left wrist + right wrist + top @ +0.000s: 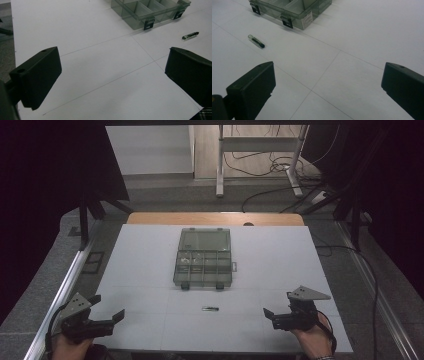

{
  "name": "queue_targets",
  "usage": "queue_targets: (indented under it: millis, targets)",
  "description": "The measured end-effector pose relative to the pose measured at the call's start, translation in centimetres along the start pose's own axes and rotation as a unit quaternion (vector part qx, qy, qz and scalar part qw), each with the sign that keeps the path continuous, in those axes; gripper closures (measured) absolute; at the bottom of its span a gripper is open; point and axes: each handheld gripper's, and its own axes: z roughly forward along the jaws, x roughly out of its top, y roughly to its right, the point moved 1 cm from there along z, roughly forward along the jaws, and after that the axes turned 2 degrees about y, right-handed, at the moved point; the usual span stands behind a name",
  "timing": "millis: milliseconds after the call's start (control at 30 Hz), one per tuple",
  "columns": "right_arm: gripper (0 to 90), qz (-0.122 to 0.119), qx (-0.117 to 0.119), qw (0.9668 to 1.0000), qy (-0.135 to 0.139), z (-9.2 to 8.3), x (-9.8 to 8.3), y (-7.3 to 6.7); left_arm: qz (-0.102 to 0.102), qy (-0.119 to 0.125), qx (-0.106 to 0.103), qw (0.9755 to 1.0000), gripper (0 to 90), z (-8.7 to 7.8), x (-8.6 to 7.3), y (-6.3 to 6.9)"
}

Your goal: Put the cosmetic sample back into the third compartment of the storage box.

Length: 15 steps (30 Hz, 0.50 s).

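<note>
Both grippers spread wide and empty — a small vial lies between them

The left gripper [107, 307] sits at the near left, the right gripper [279, 306] at the near right, each with jaws well apart, holding nothing. The vial [210, 308] lies flat on the white table [145, 265], nothing blocking it — just beyond it the open clear compartment box [203, 258] stands, lid back

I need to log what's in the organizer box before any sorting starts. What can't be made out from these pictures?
- Contents of the organizer box: too small and dim in the high view; the top edge cuts the box off in both gripper views.
- The small cylindrical part: too small in the high view, and too blurred in the right gripper view to identify.
- The label on the box's side: print too small, right gripper view.
</note>
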Motion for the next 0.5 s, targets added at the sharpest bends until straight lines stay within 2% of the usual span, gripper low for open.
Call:
queue_targets:
  millis: [500]
  targets:
    - [0.0, -0.005, 0.019, 0.9998, -0.006, 1.3, 0.9, -0.4, -0.001, 0.0, -0.003, 1.0, 1.1, 0.0, 0.0, 0.0]
